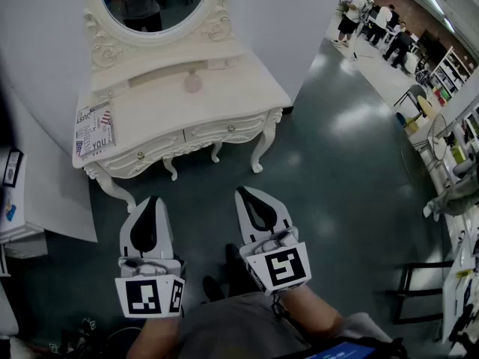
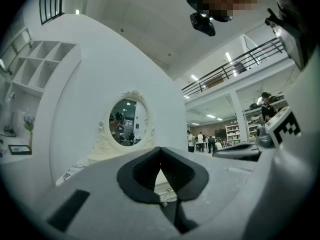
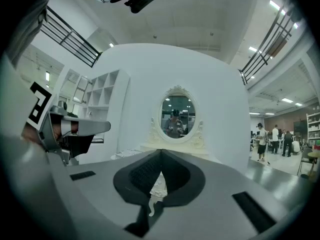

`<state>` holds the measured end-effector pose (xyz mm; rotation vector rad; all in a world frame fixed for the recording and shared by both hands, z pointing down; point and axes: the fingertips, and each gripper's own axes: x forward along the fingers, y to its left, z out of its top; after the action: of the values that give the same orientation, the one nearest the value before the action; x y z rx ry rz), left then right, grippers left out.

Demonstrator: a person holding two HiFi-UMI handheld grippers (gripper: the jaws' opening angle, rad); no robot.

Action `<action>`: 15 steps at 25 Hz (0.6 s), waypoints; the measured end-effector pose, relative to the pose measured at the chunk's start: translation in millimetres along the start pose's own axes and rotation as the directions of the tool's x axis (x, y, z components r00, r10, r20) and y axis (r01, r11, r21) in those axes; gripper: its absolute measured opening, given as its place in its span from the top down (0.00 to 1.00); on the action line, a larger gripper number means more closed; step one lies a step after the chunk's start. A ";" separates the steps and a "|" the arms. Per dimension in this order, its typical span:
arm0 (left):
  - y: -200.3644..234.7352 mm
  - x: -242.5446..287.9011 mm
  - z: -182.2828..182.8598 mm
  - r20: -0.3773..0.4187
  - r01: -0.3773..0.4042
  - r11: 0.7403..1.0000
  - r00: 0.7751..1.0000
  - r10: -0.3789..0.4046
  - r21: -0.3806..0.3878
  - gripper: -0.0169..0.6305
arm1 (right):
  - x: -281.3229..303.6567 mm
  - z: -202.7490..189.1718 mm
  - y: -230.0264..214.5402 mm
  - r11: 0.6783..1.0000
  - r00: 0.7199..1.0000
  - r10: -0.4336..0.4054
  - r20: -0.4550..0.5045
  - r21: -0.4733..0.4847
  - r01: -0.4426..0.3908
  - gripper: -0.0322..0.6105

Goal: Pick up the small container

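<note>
The small container (image 1: 193,81), pale pink with a narrower top, stands upright on the white dressing table (image 1: 224,99), toward the back of its top and about midway along its width, just in front of the raised ledge under the oval mirror (image 1: 156,2). A printed booklet (image 1: 94,129) lies flat on the left end of the same top, well apart from the container. Two drawers (image 1: 224,129) with small knobs run along the table's front edge.

Both grippers are held out level in front of the table, over the dark floor (image 1: 337,170) and short of its curved legs, touching nothing on it. The left gripper (image 1: 153,199) has its jaws pressed together, tips meeting, with nothing between the dark pads. The right gripper (image 1: 241,191), just beside it and slightly nearer the table, likewise has its jaws closed tip to tip and empty. Each points toward the table front, with the container well beyond them.

Far to the right of the table, a group of people (image 1: 374,25) stands in the open hall
</note>
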<state>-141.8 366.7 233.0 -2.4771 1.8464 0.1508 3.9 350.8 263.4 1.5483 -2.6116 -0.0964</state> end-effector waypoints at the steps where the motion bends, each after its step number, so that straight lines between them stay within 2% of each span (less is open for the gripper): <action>1: 0.3 2.7 -1.0 -0.001 -0.001 1.000 1.000 0.001 0.001 0.95 | 2.5 0.2 -2.0 1.000 1.000 -0.001 0.002 -0.001 0.001 0.93; 9: -3.8 28.2 -10.8 -0.023 -0.004 1.000 1.000 0.004 -0.008 0.95 | 16.5 -7.5 -23.6 1.000 1.000 0.009 -0.001 0.010 -0.009 0.93; 12: -9.8 44.7 -15.0 -0.036 -0.001 1.000 0.999 0.001 -0.008 0.95 | 25.3 -4.2 -36.5 0.997 0.998 0.047 0.032 0.064 -0.049 0.93; 15: -14.7 65.2 -19.8 -0.047 -0.013 1.000 0.999 0.013 -0.006 0.95 | 38.6 -7.0 -53.5 0.995 0.997 0.071 0.021 0.068 -0.072 0.93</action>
<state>-108.3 306.9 245.4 -2.4947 1.8832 0.1000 33.0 291.3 266.8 1.4796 -2.7090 -0.0159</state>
